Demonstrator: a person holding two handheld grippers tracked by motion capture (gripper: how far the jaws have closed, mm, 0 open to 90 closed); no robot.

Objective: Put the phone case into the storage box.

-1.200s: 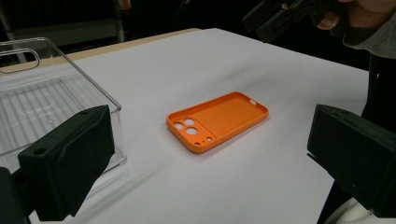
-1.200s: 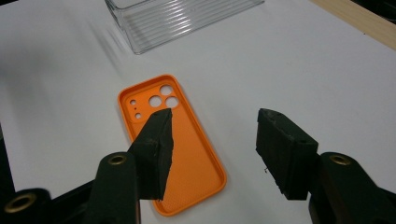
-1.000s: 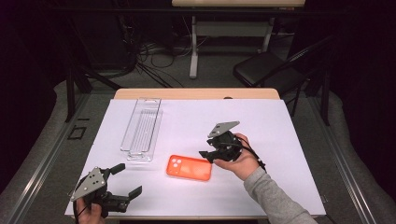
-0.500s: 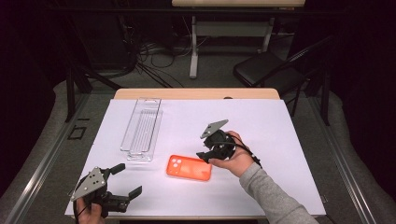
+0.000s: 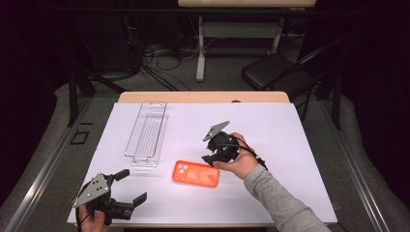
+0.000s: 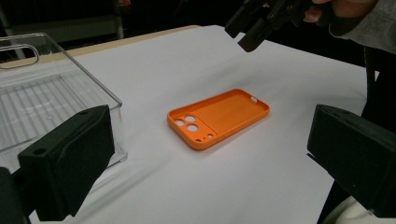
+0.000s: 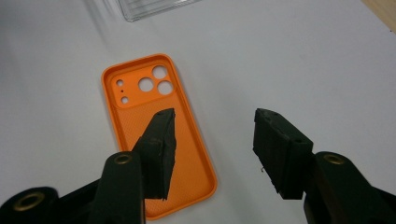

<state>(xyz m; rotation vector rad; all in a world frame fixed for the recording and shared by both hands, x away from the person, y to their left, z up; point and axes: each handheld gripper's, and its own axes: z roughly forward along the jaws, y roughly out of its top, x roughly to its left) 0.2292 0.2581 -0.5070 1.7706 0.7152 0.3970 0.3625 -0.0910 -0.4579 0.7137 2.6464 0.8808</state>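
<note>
An orange phone case (image 5: 196, 173) lies hollow side up on the white paper, camera holes toward the left. My right gripper (image 5: 209, 155) hovers just above the case's far right edge, open. In the right gripper view its left jaw hangs over the orange case (image 7: 135, 100) and its right jaw over bare paper, and the right gripper (image 7: 215, 128) has nothing between its pads. My left gripper (image 5: 130, 187) rests near the table's front left corner, open and empty. From the left gripper (image 6: 210, 140) I see the case (image 6: 219, 116) ahead and the right gripper (image 6: 254, 25) above it.
A clear plastic tray (image 5: 147, 131) lies lengthwise left of the middle, its near end close to the case; the tray (image 6: 42, 93) also sits left of the case in the left gripper view. White paper (image 5: 290, 145) covers the table. A black chair (image 5: 280, 72) stands beyond the far edge.
My right gripper has shifted slightly left, closer over the orange case. The left gripper and the case have not moved.
</note>
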